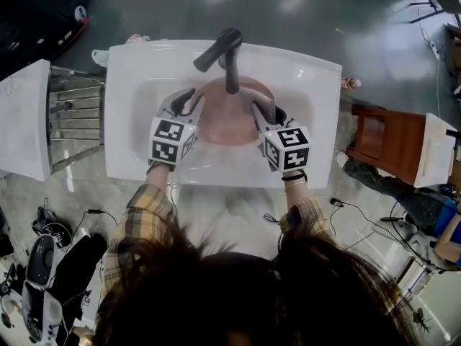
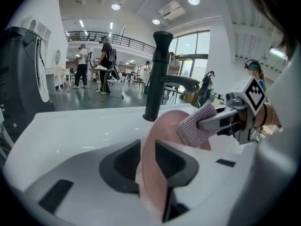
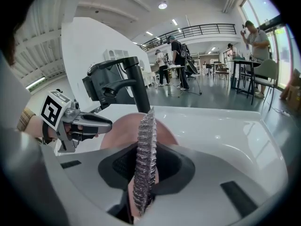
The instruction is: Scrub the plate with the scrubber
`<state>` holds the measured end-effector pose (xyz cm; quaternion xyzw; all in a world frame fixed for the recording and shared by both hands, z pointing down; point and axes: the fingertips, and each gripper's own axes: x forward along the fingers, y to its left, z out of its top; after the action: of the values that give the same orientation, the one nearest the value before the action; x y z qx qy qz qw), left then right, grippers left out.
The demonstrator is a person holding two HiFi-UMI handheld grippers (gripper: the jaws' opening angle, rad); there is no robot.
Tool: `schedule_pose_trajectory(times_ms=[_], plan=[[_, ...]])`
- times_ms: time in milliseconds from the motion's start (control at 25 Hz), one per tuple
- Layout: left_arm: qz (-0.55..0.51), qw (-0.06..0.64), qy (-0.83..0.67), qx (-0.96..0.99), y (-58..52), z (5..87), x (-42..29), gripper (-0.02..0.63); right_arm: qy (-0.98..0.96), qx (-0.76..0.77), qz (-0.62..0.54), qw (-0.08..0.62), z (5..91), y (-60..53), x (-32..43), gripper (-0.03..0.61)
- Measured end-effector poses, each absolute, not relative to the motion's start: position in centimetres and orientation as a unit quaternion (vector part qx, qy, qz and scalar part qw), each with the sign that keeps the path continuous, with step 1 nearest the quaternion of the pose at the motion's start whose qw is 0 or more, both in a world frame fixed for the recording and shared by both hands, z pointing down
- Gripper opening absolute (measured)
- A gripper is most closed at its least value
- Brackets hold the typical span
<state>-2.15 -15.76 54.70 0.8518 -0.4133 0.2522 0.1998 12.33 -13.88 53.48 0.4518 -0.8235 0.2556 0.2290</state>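
A pink plate (image 1: 223, 125) stands tilted in the white sink (image 1: 144, 85) under the black faucet (image 1: 225, 56). My left gripper (image 1: 189, 99) is at the plate's left rim. In the left gripper view that rim (image 2: 162, 140) passes between the jaws, with a dark gap on its right side, so the pads do not clamp it. My right gripper (image 1: 265, 108) is at the plate's right side, shut on a silvery mesh scrubber (image 3: 145, 159). The scrubber (image 2: 195, 126) rests against the plate's face.
A metal drying rack (image 1: 72, 121) adjoins the sink on the left. A brown wooden stand (image 1: 382, 143) is on the right. Cables and gear lie on the floor around the person. The faucet spout (image 2: 157, 74) rises just behind the plate.
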Motion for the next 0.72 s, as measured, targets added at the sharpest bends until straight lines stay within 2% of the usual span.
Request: schedule_pose_trajectory(times_ms=[400,560,720], plan=[[0.276,0.21,-0.396,0.85,-15.7,56.6,-2.5,0.078,-0.816,0.47,0.238,0.239,54.1,-14.9,12.7,0.091],[0.288,0.21,-0.394,0.847,-15.8,57.0,-2.7,0.035,-0.81,0.482,0.212,0.258,54.3,-15.2,13.0,0.091],[0.303,0.201,-0.38,0.851,-15.5,57.2,-2.6,0.028,-0.803,0.493,0.174,0.286,54.4,-15.6,13.0,0.091]])
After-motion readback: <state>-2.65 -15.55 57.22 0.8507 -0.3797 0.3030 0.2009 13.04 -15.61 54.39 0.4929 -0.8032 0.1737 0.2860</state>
